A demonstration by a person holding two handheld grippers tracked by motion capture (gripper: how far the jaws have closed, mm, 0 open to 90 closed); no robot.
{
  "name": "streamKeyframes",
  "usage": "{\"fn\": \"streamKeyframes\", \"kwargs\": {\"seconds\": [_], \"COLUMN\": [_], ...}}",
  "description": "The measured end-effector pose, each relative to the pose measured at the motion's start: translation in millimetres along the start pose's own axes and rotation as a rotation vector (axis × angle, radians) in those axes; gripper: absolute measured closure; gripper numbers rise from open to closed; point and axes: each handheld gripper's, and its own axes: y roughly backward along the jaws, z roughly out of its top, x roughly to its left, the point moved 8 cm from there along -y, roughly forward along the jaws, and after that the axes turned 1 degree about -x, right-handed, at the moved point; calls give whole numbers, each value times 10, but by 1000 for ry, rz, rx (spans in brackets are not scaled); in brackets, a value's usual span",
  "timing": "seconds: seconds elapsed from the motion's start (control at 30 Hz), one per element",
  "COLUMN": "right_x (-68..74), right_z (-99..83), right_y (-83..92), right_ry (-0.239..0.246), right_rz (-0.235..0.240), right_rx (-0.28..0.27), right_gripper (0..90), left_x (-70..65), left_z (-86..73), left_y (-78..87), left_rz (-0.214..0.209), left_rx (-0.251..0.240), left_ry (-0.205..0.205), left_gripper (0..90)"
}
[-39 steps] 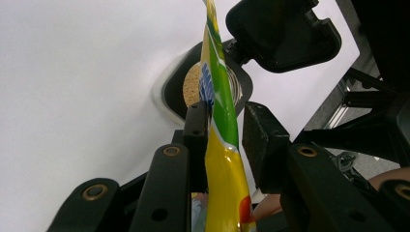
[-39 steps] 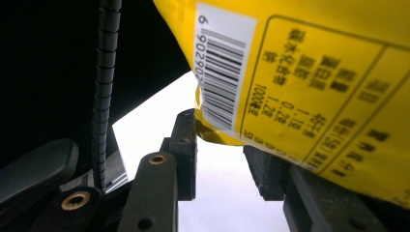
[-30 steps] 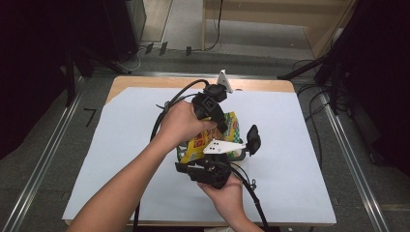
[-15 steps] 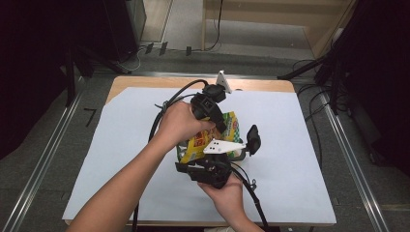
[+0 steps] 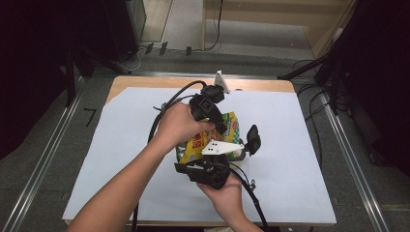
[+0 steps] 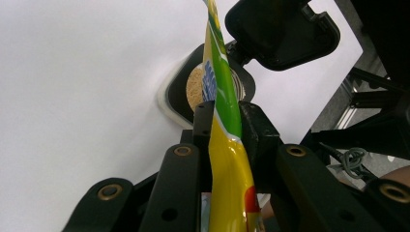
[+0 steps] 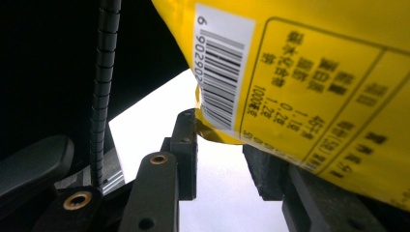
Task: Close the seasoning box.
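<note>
A yellow and green snack bag point(image 5: 212, 139) hangs tilted over the table, held between both grippers. My left gripper point(image 6: 223, 130) pinches its upper edge point(image 6: 221, 96); its jaws have just been opening a little, with the bag still pressed between the pads. My right gripper point(image 7: 225, 159) comes from below, with the bag's barcode end point(image 7: 314, 72) wedged between its jaws. Under the bag stands a small black-rimmed container point(image 6: 193, 89) of beige crumbs, its black lid point(image 6: 280, 31) flipped open. In the high view the left gripper point(image 5: 218, 126) is above the bag and the right gripper point(image 5: 205, 163) below it.
A white sheet point(image 5: 290, 121) covers the wooden table point(image 5: 145, 83). The open lid point(image 5: 252, 139) sticks out right of the bag. Black cables point(image 5: 164, 108) trail from the grippers. Metal rails point(image 5: 348, 159) run along both sides of the table.
</note>
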Motion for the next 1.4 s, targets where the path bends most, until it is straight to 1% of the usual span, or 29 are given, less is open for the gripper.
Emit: {"fn": "streamKeyframes", "kwargs": {"seconds": [0.13, 0.3, 0.57, 0.67, 0.73, 0.9, 1.07, 1.17, 1.4], "right_x": [-3, -7, -12, -19, -23, -30, -11, -2, -8], "right_z": [9, 12, 25, 29, 29, 30, 41, 39, 38], "right_y": [-2, -4, -23, -31, -42, -57, -73, -83, -86], "right_ry": [0, 5, 17, 18, 16, 21, 28, 32, 27], "right_rz": [5, 7, 8, 11, 22, 17, 23, 29, 25], "right_rx": [-1, 3, 6, 9, 14, 15, 19, 23, 28], "right_gripper": [687, 687, 688, 689, 690, 690, 690, 689, 690], "left_x": [6, 13, 34, 38, 46, 59, 75, 88, 79], "left_z": [4, 5, -1, -5, -8, -12, -31, -47, -42], "left_y": [7, 13, 40, 49, 49, 68, 91, 103, 97], "left_rz": [3, 2, 13, 17, 17, 22, 18, 21, 26], "left_rx": [-9, -23, -40, -39, -42, -49, -58, -51, -56], "left_ry": [1, 0, -5, -5, -5, -6, 0, 1, -3], "left_gripper": [778, 792, 808, 808, 807, 806, 805, 804, 801]}}
